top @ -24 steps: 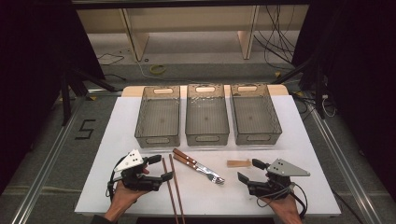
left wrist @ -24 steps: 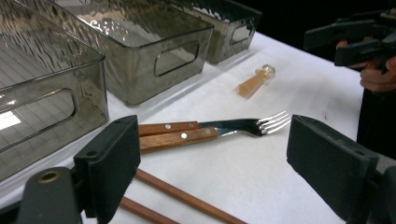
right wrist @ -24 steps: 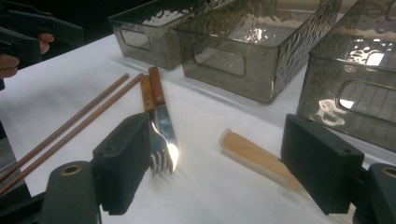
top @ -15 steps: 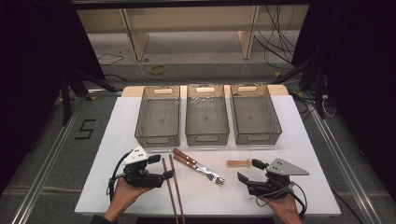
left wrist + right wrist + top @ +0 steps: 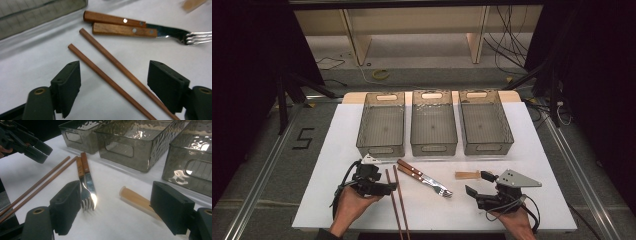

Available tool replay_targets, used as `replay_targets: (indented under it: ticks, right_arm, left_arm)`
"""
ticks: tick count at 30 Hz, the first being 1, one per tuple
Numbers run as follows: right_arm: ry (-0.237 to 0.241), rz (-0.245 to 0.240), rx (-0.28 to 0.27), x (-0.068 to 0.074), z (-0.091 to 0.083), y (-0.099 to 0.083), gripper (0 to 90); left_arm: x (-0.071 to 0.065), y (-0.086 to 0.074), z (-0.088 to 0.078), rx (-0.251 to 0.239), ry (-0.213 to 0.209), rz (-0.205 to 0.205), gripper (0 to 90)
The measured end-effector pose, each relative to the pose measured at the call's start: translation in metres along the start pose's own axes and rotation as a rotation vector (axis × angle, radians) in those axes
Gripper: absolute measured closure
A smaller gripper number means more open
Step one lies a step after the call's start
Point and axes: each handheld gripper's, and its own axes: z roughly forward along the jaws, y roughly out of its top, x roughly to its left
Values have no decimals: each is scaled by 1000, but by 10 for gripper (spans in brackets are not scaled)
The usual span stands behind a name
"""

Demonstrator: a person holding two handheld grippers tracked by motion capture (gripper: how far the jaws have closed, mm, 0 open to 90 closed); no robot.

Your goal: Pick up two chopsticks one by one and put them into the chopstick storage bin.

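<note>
Left gripper view shows me my left gripper (image 5: 113, 82) with its fingers (image 5: 67, 85) spread wide and grasping nothing, the two chopsticks (image 5: 110, 70) lying on the white surface (image 5: 30, 62) and running diagonally through the gap between them. My right gripper (image 5: 477, 184) is likewise released, beside the small wooden piece (image 5: 467, 175).

My left hand-held gripper (image 5: 113, 82) is black, as is my right hand-held gripper (image 5: 115, 207). The chopsticks (image 5: 112, 72) are reddish brown. The fork (image 5: 140, 31) and knife (image 5: 117, 21) have brown wooden handles and silver metal. The table (image 5: 552, 165) is white, and the three bins (image 5: 433, 122) are smoky grey and see-through.
</note>
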Motion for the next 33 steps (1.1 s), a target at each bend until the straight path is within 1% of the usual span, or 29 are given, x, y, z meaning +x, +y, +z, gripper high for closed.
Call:
replay_targets:
  ticks: [1,2,3,5,6,9,11,14,15,18,20,21,24,25,26,29,31,33]
  right_arm:
    - [1,0,0,0,0,0,254]
    - [2,0,0,0,0,0,254]
    - [4,1,1,0,0,0,254]
    - [6,1,5,0,0,0,254]
    - [7,0,5,0,0,0,254]
    - [11,-1,6,1,1,0,254]
    - [13,-1,9,1,1,0,255]
    - [17,0,9,1,1,0,256]
    - [18,1,10,0,1,0,256]
    - [20,4,13,0,2,0,256]
    - [22,6,13,0,2,0,255]
    - [23,8,13,0,2,0,256]
    - [23,10,13,-1,2,0,257]
    - [23,10,13,-1,2,0,257]
    - [23,10,16,-1,2,0,257]
    - [23,9,18,-1,2,0,258]
    - [24,11,19,-1,2,0,259]
    - [24,11,19,-1,2,0,260]
  left_arm:
    - [-1,0,3,31,7,-10,273]
    - [-1,0,3,31,7,-10,279]
    - [-2,0,4,50,12,-11,284]
    - [-4,0,8,91,44,14,300]
    - [-4,-1,10,102,54,14,312]
    - [-5,-2,15,130,44,15,328]
    - [-6,-2,17,148,50,30,344]
    - [-7,-2,21,176,62,38,360]
    - [-7,-3,24,199,66,47,360]
    - [-9,-2,26,209,75,56,366]
    - [-10,-2,26,218,88,74,366]
    - [-12,-2,27,214,94,76,366]
    - [-15,-1,29,232,117,103,368]
    - [-16,-1,29,242,127,120,368]
    - [-17,0,30,244,131,121,369]
    - [-16,2,30,264,125,135,382]
    - [-16,2,30,266,125,138,387]
    - [-15,2,29,275,118,142,413]
